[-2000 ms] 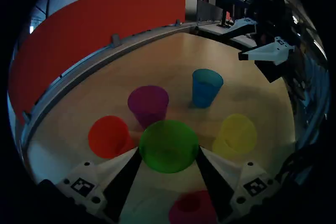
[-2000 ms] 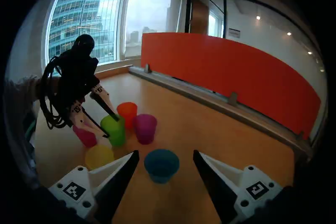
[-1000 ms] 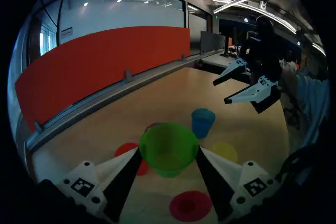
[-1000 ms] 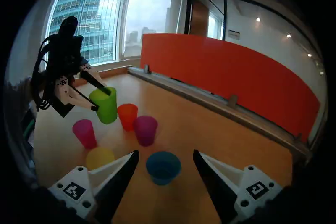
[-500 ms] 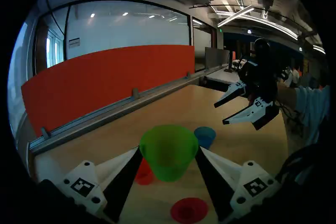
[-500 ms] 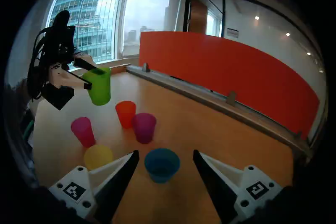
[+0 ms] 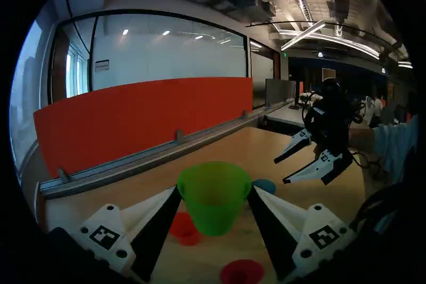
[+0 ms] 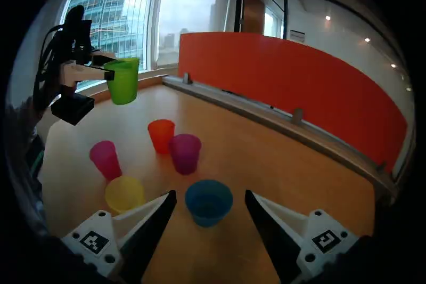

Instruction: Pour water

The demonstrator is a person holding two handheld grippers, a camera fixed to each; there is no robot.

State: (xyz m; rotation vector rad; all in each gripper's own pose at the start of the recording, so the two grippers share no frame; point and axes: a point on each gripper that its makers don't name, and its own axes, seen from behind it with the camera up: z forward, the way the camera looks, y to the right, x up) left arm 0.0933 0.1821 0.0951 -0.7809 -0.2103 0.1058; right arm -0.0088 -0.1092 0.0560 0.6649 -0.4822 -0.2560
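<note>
Item one, the left gripper (image 7: 214,191): we see its two white fingers at the bottom of the left gripper view, pinching the green cup (image 7: 214,199) by its sides. The cup stands upright, and we cannot tell what is in it. In the right gripper view we find this pair at the upper left of the frame, the cup held in the air above the bench (image 8: 277,177) and well apart from the other cups. Item two, the right gripper (image 8: 209,194): its fingers are spread wide at the bottom of its own view and grip nothing. The blue cup (image 8: 209,202) stands on the bench between their tips, with a gap on each side. Item three, the cups standing on the bench in the right gripper view. We count an orange cup (image 8: 161,135) and a purple cup (image 8: 185,153) just beside each other near the centre. A pink cup (image 8: 105,159) stands to their left, and a yellow cup (image 8: 124,193) sits at the lower left by the near finger. Item four, the surroundings: a red partition (image 8: 298,81) runs along the far edge of the bench, and windows (image 8: 106,17) fill the upper left. In the left gripper view a pale sleeve (image 7: 394,140) shows at the right edge.
</note>
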